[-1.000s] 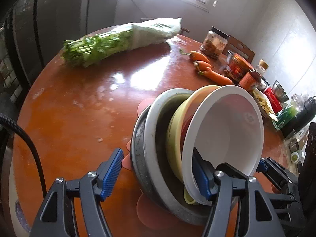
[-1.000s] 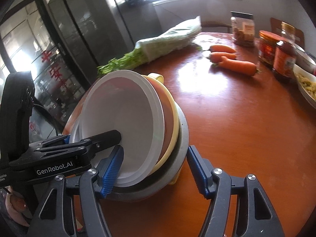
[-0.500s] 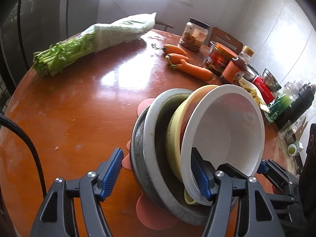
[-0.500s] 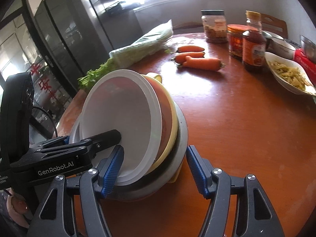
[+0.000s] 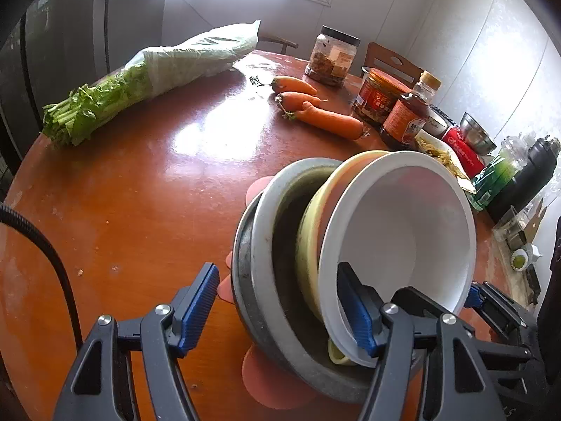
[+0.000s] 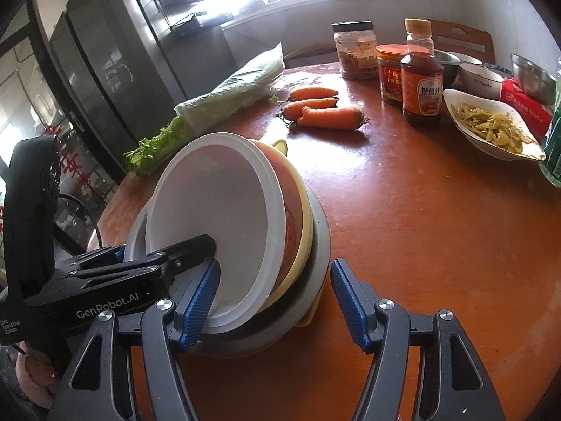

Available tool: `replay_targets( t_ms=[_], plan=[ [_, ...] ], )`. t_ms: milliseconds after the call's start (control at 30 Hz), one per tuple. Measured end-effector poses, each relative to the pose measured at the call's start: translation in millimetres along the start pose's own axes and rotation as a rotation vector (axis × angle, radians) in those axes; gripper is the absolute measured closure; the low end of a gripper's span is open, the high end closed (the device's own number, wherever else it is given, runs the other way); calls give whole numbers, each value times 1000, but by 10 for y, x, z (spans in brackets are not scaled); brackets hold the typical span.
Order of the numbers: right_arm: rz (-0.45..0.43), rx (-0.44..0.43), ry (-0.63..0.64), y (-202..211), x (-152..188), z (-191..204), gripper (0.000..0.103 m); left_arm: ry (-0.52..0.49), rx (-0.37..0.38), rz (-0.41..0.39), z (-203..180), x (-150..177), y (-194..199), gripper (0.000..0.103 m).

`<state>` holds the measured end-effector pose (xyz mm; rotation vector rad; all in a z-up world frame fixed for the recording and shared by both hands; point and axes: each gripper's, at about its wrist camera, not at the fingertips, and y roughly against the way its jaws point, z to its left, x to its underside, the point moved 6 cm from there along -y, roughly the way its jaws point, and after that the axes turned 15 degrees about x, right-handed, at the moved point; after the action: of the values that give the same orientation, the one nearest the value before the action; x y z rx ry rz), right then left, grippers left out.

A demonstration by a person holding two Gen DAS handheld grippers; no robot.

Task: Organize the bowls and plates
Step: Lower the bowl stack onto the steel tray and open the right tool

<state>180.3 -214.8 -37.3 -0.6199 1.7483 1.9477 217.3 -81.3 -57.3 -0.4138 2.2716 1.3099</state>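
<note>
Black grippers (image 5: 277, 312) (image 6: 275, 301) are wearing ribbed blue pads (image 5: 198, 310), silver screws, white "GenRobot.AI" lettering; a black cable (image 5: 52, 259) is trailing.

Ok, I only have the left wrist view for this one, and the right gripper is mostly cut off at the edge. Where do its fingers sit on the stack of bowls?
Observer: The right gripper straddles the stack's edge: one finger lies inside the white bowl, and the other is outside the grey plate.
Reviewer: Does the outer one touch the plate?
Observer: Its blue pad sits right beside the plate's rim, but I cannot tell whether they are in contact.
Reviewer: What is nested under the white bowl?
Observer: An orange-red bowl, its inside showing, and then the yellow bowl around it.
</note>
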Motion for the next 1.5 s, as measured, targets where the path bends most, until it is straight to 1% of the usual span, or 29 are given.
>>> replay_targets(
  t_ms=[267,400,600,800,1000,1200,1333,1500],
  plan=[
    [1,7,-5,-30,-12,19,35,-2,-7,-11,21,-3,21,33],
    [2,18,-14,-40,-12,7,35,-20,-18,-22,5,-5,50,33],
    [2,17,-26,-30,-20,-2,35,-35,-34,-65,16,-67,168,32],
    [-9,36,-23,13,-50,1,34,-47,-54,-117,35,-106,327,28],
    [-48,49,-27,140,-85,-14,33,-59,-59,-172,10,-121,534,23],
    [-83,58,-21,301,-74,6,32,-69,-78,-253,-46,-125,801,22],
    [-111,58,-11,427,-39,62,31,-85,-111,-294,-85,-48,1008,18],
    [-148,73,20,588,76,141,29,-105,-160,-312,-129,132,1137,17]
  ],
)
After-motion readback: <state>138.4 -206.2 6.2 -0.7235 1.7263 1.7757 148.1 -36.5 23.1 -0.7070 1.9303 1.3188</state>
